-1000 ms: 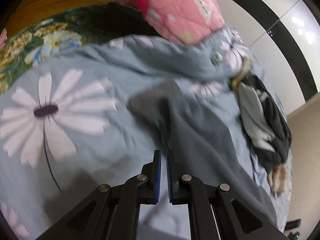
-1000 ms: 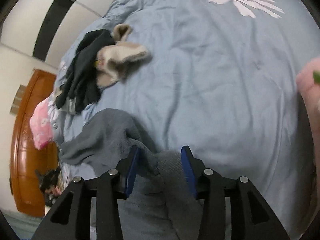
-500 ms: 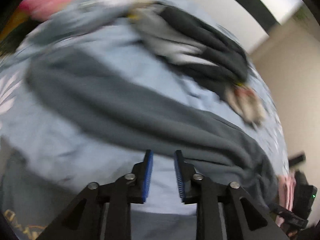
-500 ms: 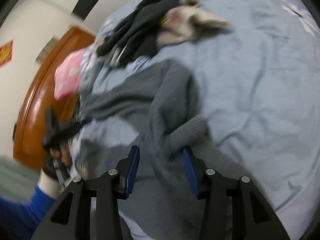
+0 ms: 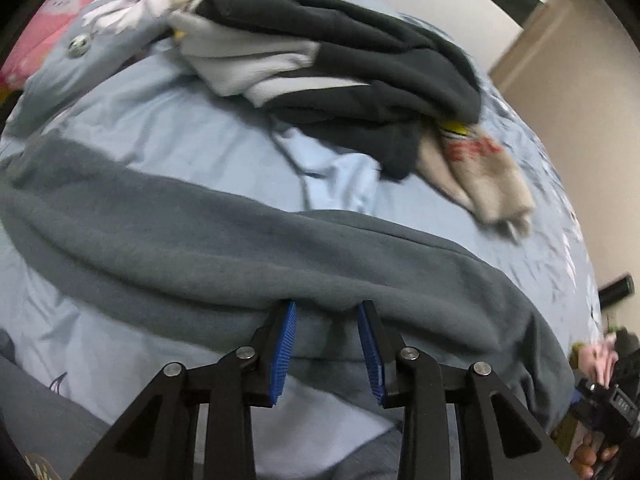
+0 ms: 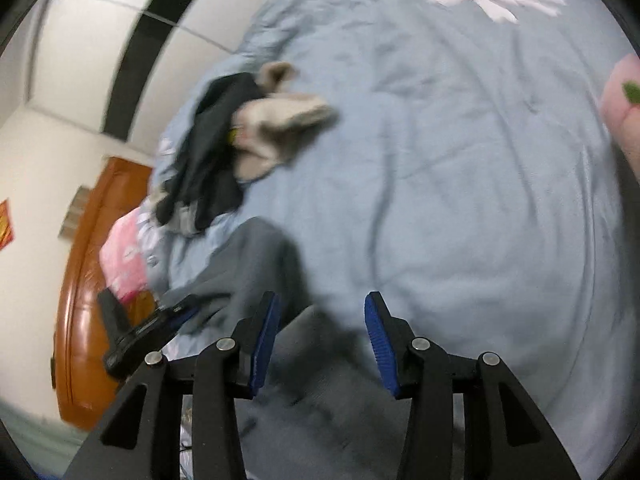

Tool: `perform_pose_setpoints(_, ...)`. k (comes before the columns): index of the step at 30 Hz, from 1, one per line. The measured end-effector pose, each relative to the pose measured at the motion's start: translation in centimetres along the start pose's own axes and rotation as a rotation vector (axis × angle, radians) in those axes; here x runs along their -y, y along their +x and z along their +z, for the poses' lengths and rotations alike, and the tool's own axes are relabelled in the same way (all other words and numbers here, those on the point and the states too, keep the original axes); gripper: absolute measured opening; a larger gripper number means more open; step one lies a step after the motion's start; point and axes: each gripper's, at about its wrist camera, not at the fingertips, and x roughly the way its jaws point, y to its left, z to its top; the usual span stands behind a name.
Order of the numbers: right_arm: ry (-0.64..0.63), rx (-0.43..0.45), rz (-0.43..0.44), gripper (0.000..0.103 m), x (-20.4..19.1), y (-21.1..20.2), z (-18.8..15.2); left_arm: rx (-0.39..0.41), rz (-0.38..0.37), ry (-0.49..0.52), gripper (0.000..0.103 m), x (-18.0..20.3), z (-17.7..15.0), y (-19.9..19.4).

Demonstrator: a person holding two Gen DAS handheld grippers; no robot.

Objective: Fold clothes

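A grey sweater (image 5: pixel 240 248) lies stretched across the blue bed sheet (image 5: pixel 180 128). My left gripper (image 5: pixel 328 308) has its fingertips at the near edge of the sweater's fold. Its jaws are opening and the pads press on nothing. In the right wrist view the same sweater (image 6: pixel 256 264) runs from the left down under my right gripper (image 6: pixel 322 298). That gripper stands open, with blurred grey cloth lying below the gap. The left gripper (image 6: pixel 140 328) shows at the lower left of that view.
A pile of dark clothes (image 5: pixel 360 72) with a beige garment (image 5: pixel 480 176) lies farther back on the bed. A pink quilted pillow (image 5: pixel 60 20) sits by the wooden headboard (image 6: pixel 88 280). Bare sheet (image 6: pixel 460 200) spreads to the right, with a pink thing (image 6: pixel 620 100) at its edge.
The left gripper swept from the flower-print cover over to the grey sweater's edge, and its jaws went from shut to parted. The right view swung towards the headboard and back, its jaws unchanged.
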Motion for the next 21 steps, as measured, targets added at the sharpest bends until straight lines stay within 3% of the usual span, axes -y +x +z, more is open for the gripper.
perform_pose_setpoints(4, 0.049, -0.107, 0.054, 0.047, 0.6, 3.0, 0.4, -0.018, 0.027, -0.024, 0.035, -1.3, -0.6, 0.2)
perform_pose_setpoints(9, 0.001, -0.182, 0.111, 0.046, -0.9, 4.1, -1.3, -0.036, 0.036, -0.021, 0.035, -2.1, -1.6, 0.3)
perform_pose_setpoints(13, -0.050, -0.220, 0.143, 0.029, -2.3, 4.1, -2.3, -0.040, 0.029, -0.027, 0.035, -2.3, -1.9, 0.3)
perform_pose_setpoints(14, -0.063, -0.224, 0.142, 0.018, -2.7, 4.1, -2.5, -0.041, 0.026, -0.031, 0.035, -2.4, -1.9, 0.3)
perform_pose_setpoints(15, -0.066, -0.219, 0.145, 0.010, -3.0, 4.0, -2.6, -0.041, 0.024, -0.036, 0.035, -2.5, -2.0, 0.3)
perform_pose_setpoints(18, -0.064, -0.158, 0.140, 0.006, -3.4, 2.6, -1.9, -0.028, 0.018, -0.046, 0.035, -2.7, -1.8, -0.2)
perform_pose_setpoints(21, -0.051, -0.002, 0.131, 0.004, -3.4, -1.2, 0.3, 0.003, 0.011, -0.053, 0.035, -3.2, -1.5, -1.4)
